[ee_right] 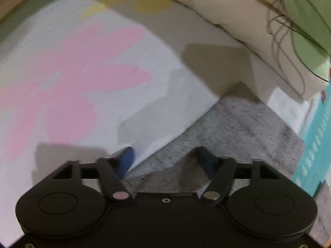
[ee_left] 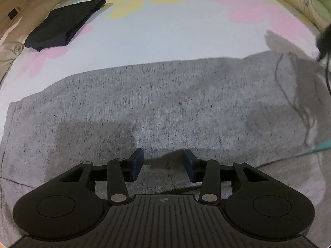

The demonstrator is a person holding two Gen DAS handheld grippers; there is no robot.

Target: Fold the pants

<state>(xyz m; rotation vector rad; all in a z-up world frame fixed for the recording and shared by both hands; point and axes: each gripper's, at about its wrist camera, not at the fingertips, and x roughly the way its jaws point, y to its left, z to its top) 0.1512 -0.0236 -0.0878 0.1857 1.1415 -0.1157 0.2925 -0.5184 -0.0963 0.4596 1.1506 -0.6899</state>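
Note:
The grey speckled pants (ee_left: 157, 107) lie flat across a white sheet with pink and yellow flowers (ee_left: 165, 31). My left gripper (ee_left: 163, 157) is open just above the pants' near part, its blue pads either side of a small raised fold of cloth. My right gripper (ee_right: 165, 155) is open over a corner of the pants (ee_right: 244, 124); its left pad (ee_right: 125, 161) is over the sheet and its right pad over the grey cloth. A dark edge of the right gripper shows at the far right of the left wrist view (ee_left: 324, 39).
A folded dark garment (ee_left: 64, 24) lies on the sheet at the far left. A beige pillow with green leaf print (ee_right: 269, 26) lies beyond the pants' corner. A teal patterned mat (ee_right: 318, 132) is at the right. Wooden floor (ee_left: 18, 4) lies past the sheet's left edge.

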